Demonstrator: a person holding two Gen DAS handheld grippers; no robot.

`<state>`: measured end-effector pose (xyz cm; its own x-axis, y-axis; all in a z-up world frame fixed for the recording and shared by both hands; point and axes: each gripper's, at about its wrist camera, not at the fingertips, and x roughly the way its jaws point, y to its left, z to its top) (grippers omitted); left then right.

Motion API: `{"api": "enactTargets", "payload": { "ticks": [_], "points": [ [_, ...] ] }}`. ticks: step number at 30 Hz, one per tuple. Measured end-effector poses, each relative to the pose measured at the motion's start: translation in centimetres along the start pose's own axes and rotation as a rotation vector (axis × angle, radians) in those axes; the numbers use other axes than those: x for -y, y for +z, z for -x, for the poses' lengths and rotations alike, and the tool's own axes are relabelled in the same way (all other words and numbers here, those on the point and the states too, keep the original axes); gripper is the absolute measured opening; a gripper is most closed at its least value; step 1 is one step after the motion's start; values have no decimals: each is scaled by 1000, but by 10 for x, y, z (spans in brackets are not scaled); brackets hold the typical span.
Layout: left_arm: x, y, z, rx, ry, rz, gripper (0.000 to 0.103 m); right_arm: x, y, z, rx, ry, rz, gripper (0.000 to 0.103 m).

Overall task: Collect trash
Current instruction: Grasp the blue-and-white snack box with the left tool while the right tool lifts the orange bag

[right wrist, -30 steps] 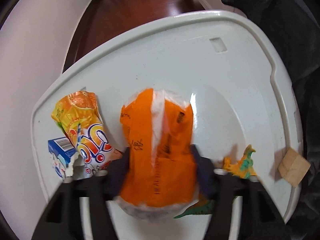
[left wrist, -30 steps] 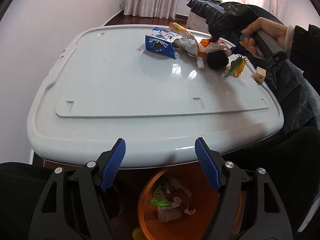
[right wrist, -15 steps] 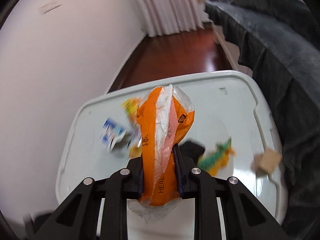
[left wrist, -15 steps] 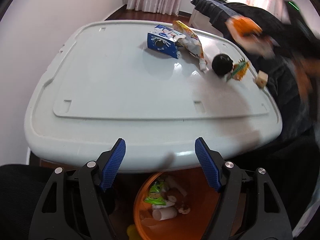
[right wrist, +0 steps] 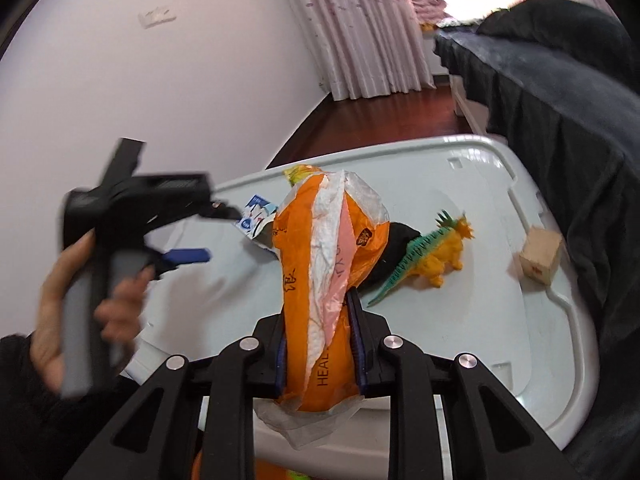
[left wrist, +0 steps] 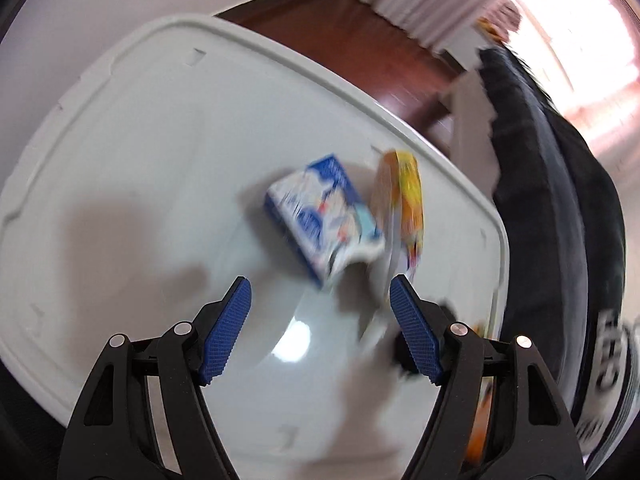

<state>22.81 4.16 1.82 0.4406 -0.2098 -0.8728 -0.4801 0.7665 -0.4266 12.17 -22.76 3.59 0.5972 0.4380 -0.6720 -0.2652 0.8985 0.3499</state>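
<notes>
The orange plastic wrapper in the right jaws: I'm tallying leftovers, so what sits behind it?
Behind the orange plastic wrapper show a black round object, a blue-and-white carton and a yellow pouch's tip. The wrapper covers the rest of each.

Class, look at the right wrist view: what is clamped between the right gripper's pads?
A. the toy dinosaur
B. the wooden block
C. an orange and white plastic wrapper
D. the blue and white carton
C: the right gripper is shut on the orange and white plastic wrapper, while the toy dinosaur, wooden block and blue and white carton lie on the white lid.
</notes>
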Motion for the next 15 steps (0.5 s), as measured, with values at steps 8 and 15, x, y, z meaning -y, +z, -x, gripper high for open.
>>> {"api": "enactTargets", "payload": {
  "ticks": [8,15],
  "points": [
    [12,25,-34,40,82,137,70,2,-1,8,11,52,-25,25],
    [4,32,-64,26,163,182,69,-1,-3,4,-7,64,-26,25]
  ]
}}
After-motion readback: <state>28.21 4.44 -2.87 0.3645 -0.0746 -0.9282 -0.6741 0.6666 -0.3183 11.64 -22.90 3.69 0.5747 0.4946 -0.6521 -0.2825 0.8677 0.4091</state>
